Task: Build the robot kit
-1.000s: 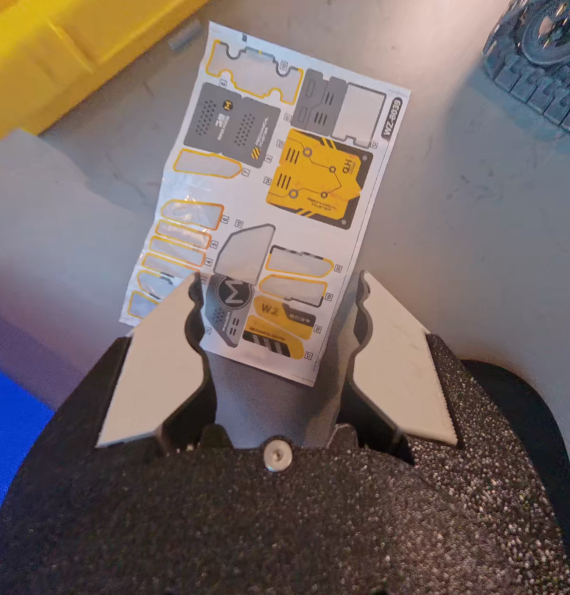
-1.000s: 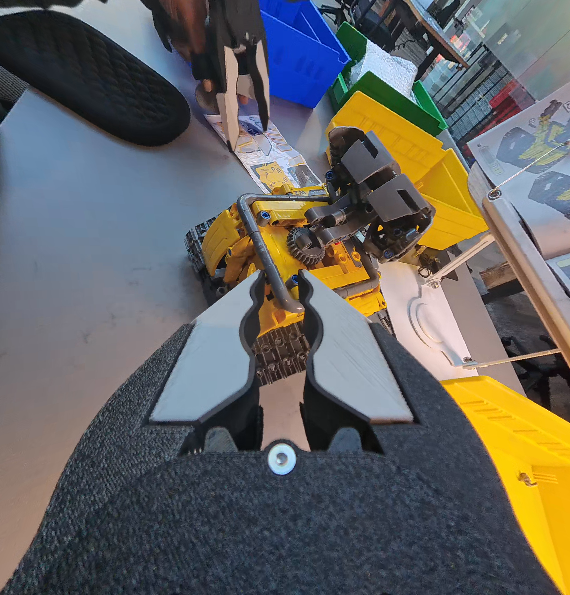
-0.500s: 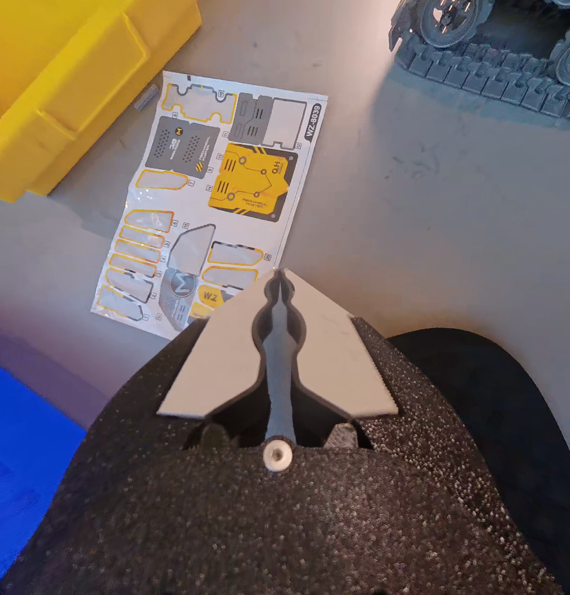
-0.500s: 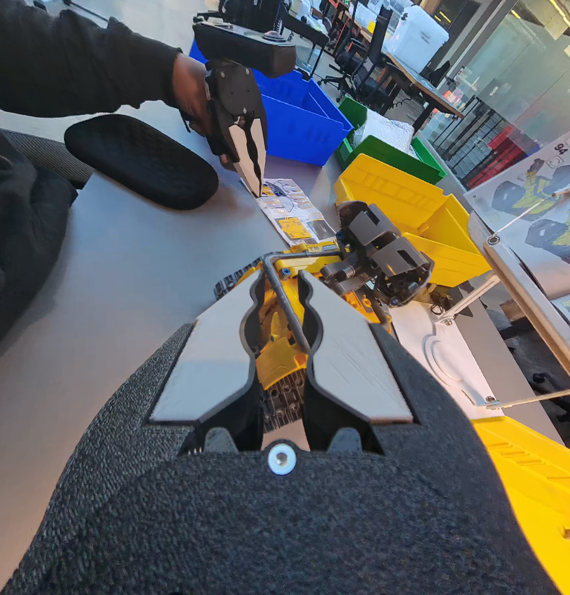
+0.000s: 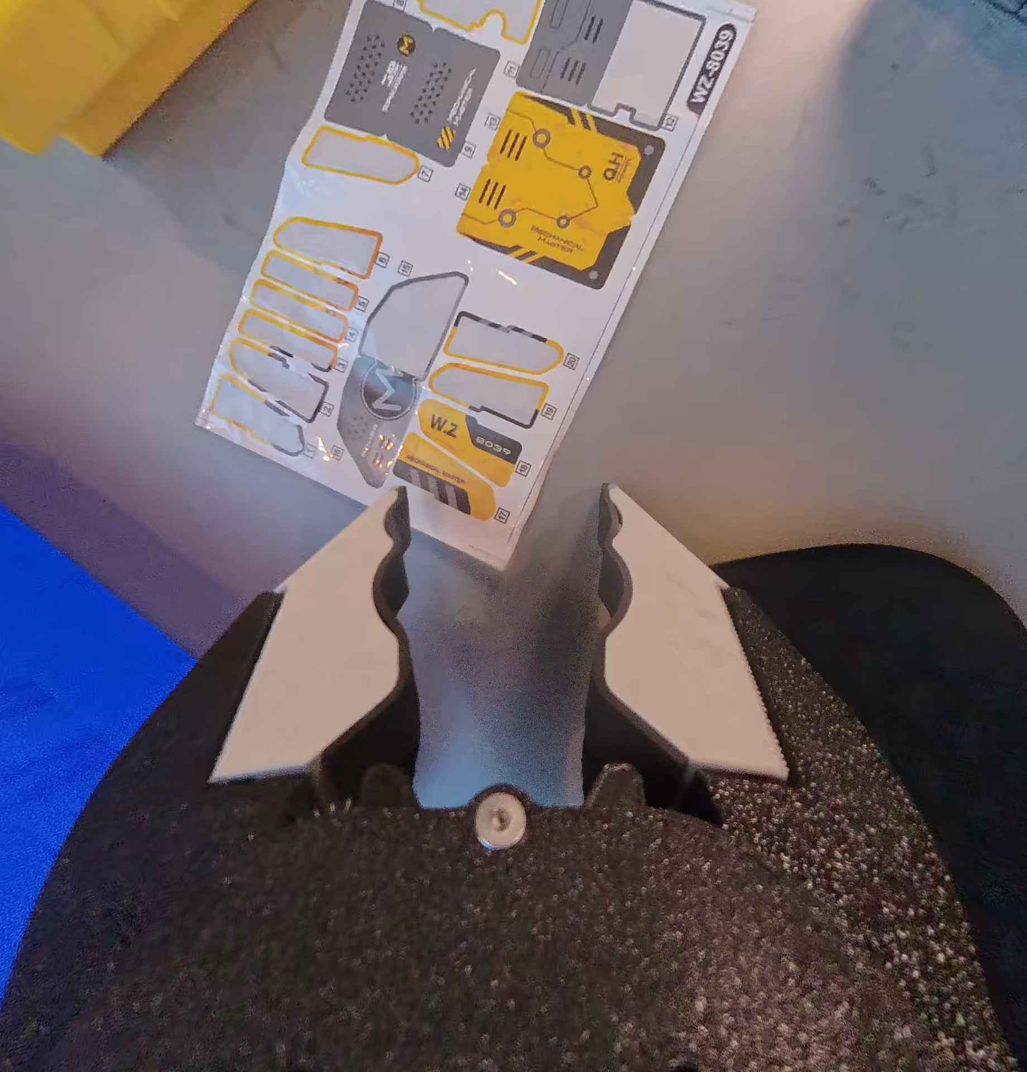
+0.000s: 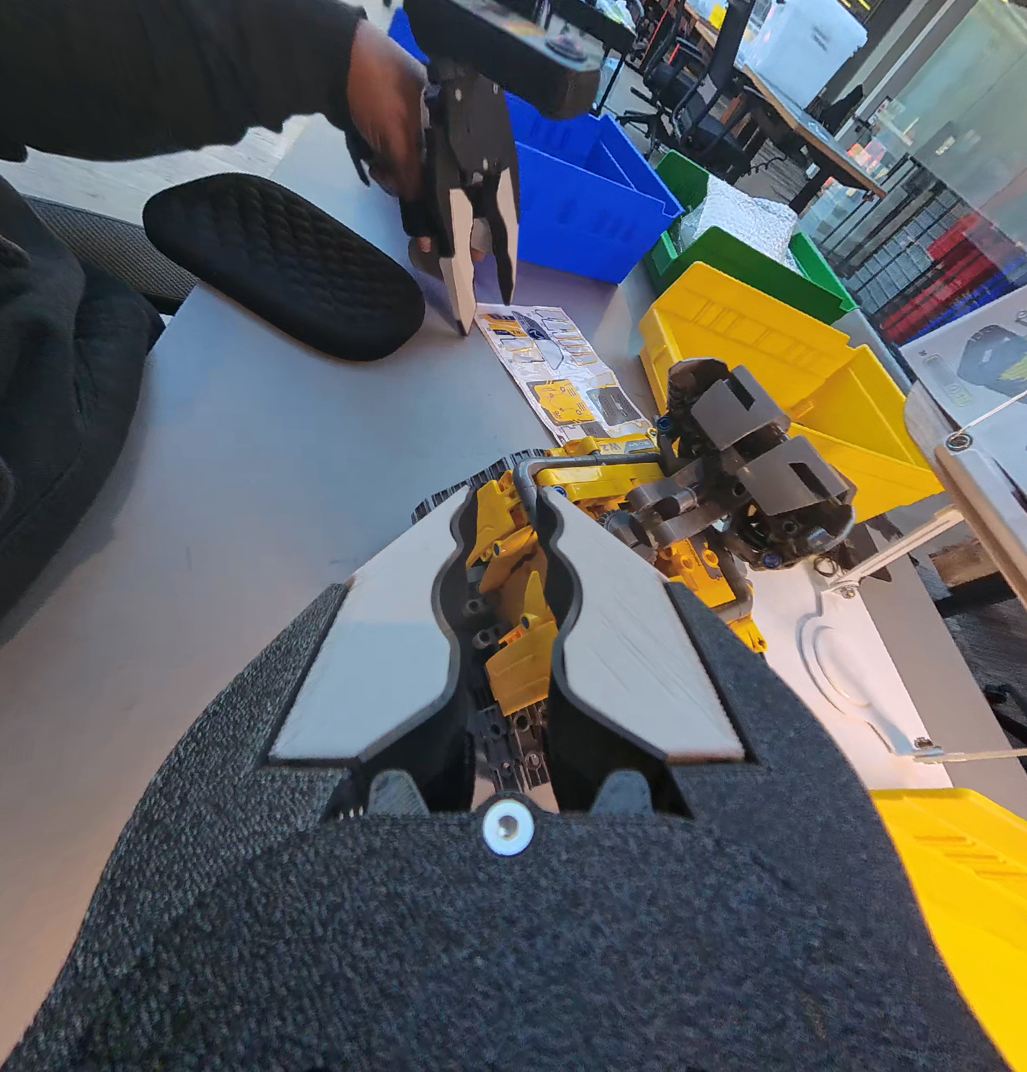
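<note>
My left gripper (image 5: 502,493): jaws spread, empty, poised at the sticker sheet's near edge.
My right gripper (image 6: 502,493): jaws parted around the yellow brick vehicle (image 6: 604,522), grip uncertain.
Grey table (image 6: 256,464): bears everything.
Sticker sheet (image 5: 470,243): flat, between yellow bin (image 6: 789,359) and vehicle.

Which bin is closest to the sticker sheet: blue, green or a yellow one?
The yellow bin beside the model, just right of the sticker sheet. The blue bin sits farther back; the green bin sits behind the yellow.
</note>
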Available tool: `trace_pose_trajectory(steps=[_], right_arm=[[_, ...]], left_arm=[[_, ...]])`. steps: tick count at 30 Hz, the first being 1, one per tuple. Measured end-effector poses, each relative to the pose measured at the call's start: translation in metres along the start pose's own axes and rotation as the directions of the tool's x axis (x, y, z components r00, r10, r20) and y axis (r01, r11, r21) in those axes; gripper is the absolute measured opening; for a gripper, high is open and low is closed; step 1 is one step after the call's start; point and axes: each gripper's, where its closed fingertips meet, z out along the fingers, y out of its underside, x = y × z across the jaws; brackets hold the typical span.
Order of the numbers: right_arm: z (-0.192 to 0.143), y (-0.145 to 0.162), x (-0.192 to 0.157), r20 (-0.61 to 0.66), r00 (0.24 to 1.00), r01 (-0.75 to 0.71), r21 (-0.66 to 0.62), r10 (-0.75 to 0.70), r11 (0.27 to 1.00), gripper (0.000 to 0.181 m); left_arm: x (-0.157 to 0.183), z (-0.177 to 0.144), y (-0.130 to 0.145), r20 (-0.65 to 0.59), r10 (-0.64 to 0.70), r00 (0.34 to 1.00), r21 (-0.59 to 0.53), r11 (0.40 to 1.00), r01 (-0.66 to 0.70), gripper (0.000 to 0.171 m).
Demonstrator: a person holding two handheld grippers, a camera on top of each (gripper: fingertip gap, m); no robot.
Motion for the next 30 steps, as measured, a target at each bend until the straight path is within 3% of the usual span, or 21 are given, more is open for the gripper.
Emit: trace_pose_trajectory(steps=[4, 7, 15, 19, 24, 30], right_arm=[[-0.001, 0.003, 0.000, 0.002, 1.000, -0.010, -0.003, 0.010, 1.000, 0.020], [0.000, 0.005, 0.000, 0.006, 1.000, -0.021, -0.002, 0.021, 1.000, 0.020], [0.001, 0.003, -0.002, 0.012, 1.000, -0.020, -0.002, 0.020, 1.000, 0.020], [0.000, 0.000, -0.001, 0.013, 0.999, -0.032, 0.010, 0.032, 0.999, 0.020], [0.001, -0.010, -0.004, 0.025, 0.996, -0.083, 0.051, 0.082, 0.995, 0.020], [0.023, -0.040, -0.021, 0.055, 0.963, -0.267, 0.141, 0.262, 0.953, 0.026]], left_arm=[[-0.002, 0.004, -0.002, -0.050, -0.095, 0.994, 0.046, 0.994, 0.098, 0.050], [-0.001, 0.004, -0.001, -0.053, -0.094, 0.994, 0.064, 0.993, 0.098, 0.046], [0.015, 0.002, -0.003, -0.055, 0.003, 0.998, 0.086, 0.996, 0.002, 0.013], [0.019, -0.002, -0.006, -0.008, 0.061, 0.998, 0.119, 0.991, -0.059, 0.005], [0.021, -0.030, -0.029, 0.155, 0.116, 0.981, 0.274, 0.949, -0.155, 0.001], [0.036, -0.083, -0.070, 0.446, 0.119, 0.887, 0.477, 0.807, -0.348, 0.000]])
